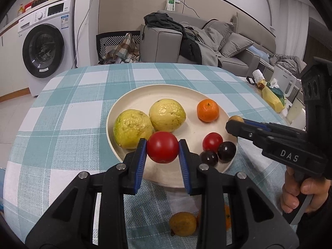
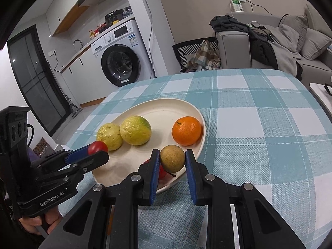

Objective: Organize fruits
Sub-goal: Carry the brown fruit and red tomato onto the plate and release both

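**Two fruits carried to the plate at once**

Both grippers are loaded; the left gripper (image 1: 162,147) has its blue-padded fingers (image 1: 140,161) closed on a red tomato (image 1: 162,147), held above the near rim of the cream plate (image 1: 132,95), just in front of two yellow-green guavas (image 1: 132,129); the right gripper (image 2: 172,159) has its fingers pressed on either side of a small brownish-yellow fruit (image 2: 172,158), poised over the plate's near edge beside an orange mandarin (image 2: 186,130). Each fruit is pinched across its middle, which I judge keeps a round, smooth thing from rolling out during the carry; the tomato looks soft, so a light squeeze seems prudent.

The plate appears to be the gathering place; like sits near like on it, with the guavas touching one another, a smaller tomato (image 1: 212,142) next to two dark plums (image 1: 226,151), and the mandarin apart at the far side; the held tomato probably belongs by its smaller fellow. A second brownish fruit (image 1: 182,224) and part of another orange one lie on the cloth below the left gripper, off the plate, so the sorting looks unfinished.

The bench wears a teal-and-white checked cloth (image 1: 83,108); beyond it stand a white washing machine (image 1: 44,47) and a grey sofa (image 1: 238,45) heaped with clothes and cushions.
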Tool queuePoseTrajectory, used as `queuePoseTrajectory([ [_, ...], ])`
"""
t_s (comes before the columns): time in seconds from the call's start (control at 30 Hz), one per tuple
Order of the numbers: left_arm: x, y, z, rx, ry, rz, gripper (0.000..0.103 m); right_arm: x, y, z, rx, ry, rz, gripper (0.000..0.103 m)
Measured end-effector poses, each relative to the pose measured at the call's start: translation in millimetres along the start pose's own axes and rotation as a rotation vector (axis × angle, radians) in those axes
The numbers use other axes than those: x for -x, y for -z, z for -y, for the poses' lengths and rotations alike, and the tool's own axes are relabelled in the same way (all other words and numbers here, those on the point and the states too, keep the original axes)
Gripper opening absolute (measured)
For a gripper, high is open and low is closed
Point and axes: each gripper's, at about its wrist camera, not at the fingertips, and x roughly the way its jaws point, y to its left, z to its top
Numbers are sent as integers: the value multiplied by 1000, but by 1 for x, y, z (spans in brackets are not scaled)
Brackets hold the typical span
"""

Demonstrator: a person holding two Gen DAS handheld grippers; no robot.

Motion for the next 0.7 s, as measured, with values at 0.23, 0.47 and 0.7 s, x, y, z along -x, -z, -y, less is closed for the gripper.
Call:
queuePoseTrajectory([
  [0.23,-3,1,-5,20,-7,-17,28,-2,0,1,-2,-4,-9,27],
  [0.47,2,2,-8,34,-17,1,28,-1,0,1,1,15,0,35],
  [0.7,8,6,-5,18,-31,4,52,5,1,-1,8,29,34,59],
])
